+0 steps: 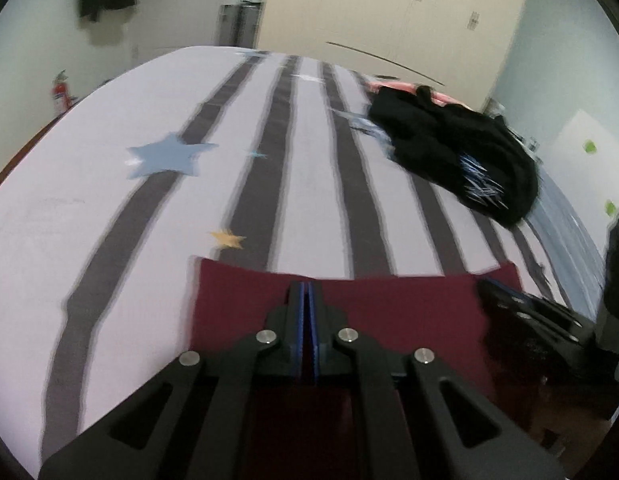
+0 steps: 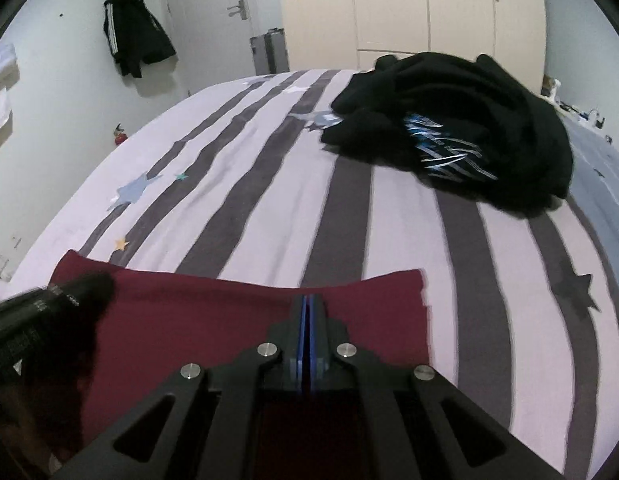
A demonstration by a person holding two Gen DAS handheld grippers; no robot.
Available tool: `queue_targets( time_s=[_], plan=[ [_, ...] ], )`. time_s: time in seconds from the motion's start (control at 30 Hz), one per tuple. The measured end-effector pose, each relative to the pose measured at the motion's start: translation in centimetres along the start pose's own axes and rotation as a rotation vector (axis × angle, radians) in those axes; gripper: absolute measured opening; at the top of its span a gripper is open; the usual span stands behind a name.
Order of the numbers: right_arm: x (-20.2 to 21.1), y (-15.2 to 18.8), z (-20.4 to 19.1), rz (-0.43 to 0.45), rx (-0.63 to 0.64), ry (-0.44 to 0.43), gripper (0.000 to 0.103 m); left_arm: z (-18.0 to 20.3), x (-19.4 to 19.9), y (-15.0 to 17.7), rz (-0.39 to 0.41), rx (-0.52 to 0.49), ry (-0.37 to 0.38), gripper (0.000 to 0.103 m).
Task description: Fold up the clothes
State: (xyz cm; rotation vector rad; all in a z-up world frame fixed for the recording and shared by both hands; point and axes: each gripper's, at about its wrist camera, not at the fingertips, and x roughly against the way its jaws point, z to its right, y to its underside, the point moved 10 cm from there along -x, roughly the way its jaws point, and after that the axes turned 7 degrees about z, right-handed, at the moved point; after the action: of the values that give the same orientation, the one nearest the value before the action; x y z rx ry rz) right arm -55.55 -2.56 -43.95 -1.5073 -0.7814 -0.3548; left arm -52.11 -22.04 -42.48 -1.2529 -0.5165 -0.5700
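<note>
The maroon garment point(image 2: 237, 320) lies flat at the near edge of the bed point(image 2: 269, 200), its far hem a straight line across the stripes. Both the left gripper point(image 1: 308, 292) and the right gripper point(image 2: 308, 306) sit over it with fingers closed; whether any cloth is pinched between them cannot be told. If only one layer is caught, the fold may come out skewed. Uneven pulling by the two hands could wrinkle it. The black clothes pile point(image 2: 469, 136) lies far right, well apart.
</note>
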Motion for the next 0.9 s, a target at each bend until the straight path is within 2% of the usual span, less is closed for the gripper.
queue_targets(
  time_s=[0.03,0.13,0.27,0.37,0.47,0.6,0.7,0.8,0.9],
  plan=[
    [0.1,0.0,0.5,0.001,-0.005,0.006,0.000,-0.8,0.1,0.3,-0.013,0.010,0.003,0.002],
    [-0.2,0.3,1.3,-0.007,-0.015,0.004,0.000,-0.5,-0.6,0.9,-0.024,-0.059,0.009,0.002],
    [0.3,-0.2,1.4,0.010,-0.011,-0.001,0.000,-1.3,0.9,-0.2,0.025,-0.001,0.026,0.002],
    [1.1,-0.7,1.7,0.041,0.007,0.016,0.000,-1.9,1.3,-0.7,0.051,-0.022,0.013,0.002],
    [0.9,-0.3,2.7,0.029,-0.009,0.024,0.000,-2.3,0.6,-0.3,0.027,-0.044,0.007,0.002],
    [0.7,0.0,3.9,0.022,-0.036,0.047,0.000,-2.7,1.4,-1.2,0.077,-0.038,-0.028,0.002],
    [0.2,0.4,4.1,0.006,-0.031,0.048,0.000,-4.7,0.8,-0.6,0.043,-0.017,-0.108,0.002],
    [-0.5,0.7,4.2,-0.006,-0.032,0.043,0.000,-6.1,-0.8,1.1,-0.020,-0.006,-0.124,0.003],
    [-0.4,0.5,4.5,-0.008,-0.050,0.033,0.000,-6.7,-0.8,1.1,-0.035,-0.004,-0.115,0.003]
  ],
)
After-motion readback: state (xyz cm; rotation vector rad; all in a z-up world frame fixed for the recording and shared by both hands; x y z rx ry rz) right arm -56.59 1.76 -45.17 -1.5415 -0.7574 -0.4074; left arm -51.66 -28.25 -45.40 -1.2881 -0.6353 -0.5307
